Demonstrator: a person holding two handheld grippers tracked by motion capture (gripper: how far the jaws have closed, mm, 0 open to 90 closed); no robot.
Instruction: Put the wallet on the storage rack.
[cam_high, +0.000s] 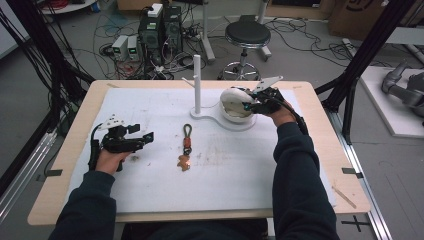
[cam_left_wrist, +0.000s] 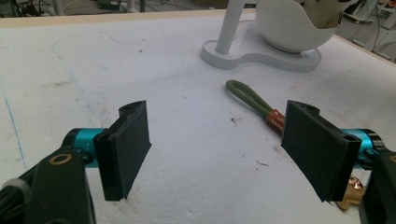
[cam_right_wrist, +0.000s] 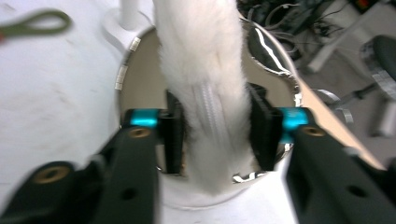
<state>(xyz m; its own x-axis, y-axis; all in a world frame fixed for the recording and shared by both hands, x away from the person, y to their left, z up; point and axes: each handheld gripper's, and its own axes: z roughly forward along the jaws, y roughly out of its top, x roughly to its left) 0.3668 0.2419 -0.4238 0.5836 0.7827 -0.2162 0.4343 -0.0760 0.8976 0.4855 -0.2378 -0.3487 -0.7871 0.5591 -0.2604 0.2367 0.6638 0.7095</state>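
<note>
A white egg-shaped bowl (cam_high: 231, 112) with a shiny rim (cam_right_wrist: 122, 79) sits on a white stand (cam_high: 197, 82) at the far middle of the mat. My right gripper (cam_high: 248, 106) reaches into it. A white furry piece (cam_right_wrist: 205, 93) with a ribbed strip down its middle lies between the right gripper's (cam_right_wrist: 217, 135) pads and down into the bowl; the pads stand beside the fur without squeezing it. A keychain (cam_high: 187, 145) with a green loop, a red band and a copper charm lies mid-mat. My left gripper (cam_high: 147, 136) hovers open to its left, nothing between its pads (cam_left_wrist: 126, 149).
The stand's flat base (cam_left_wrist: 261, 58) and upright post with a side peg are just left of the bowl (cam_left_wrist: 289, 28). The keychain's green loop (cam_left_wrist: 254, 105) lies close to the left gripper's (cam_left_wrist: 219, 154) right jaw. A white mat (cam_high: 150, 190) covers the wooden table; a stool (cam_high: 246, 35) and cables sit beyond.
</note>
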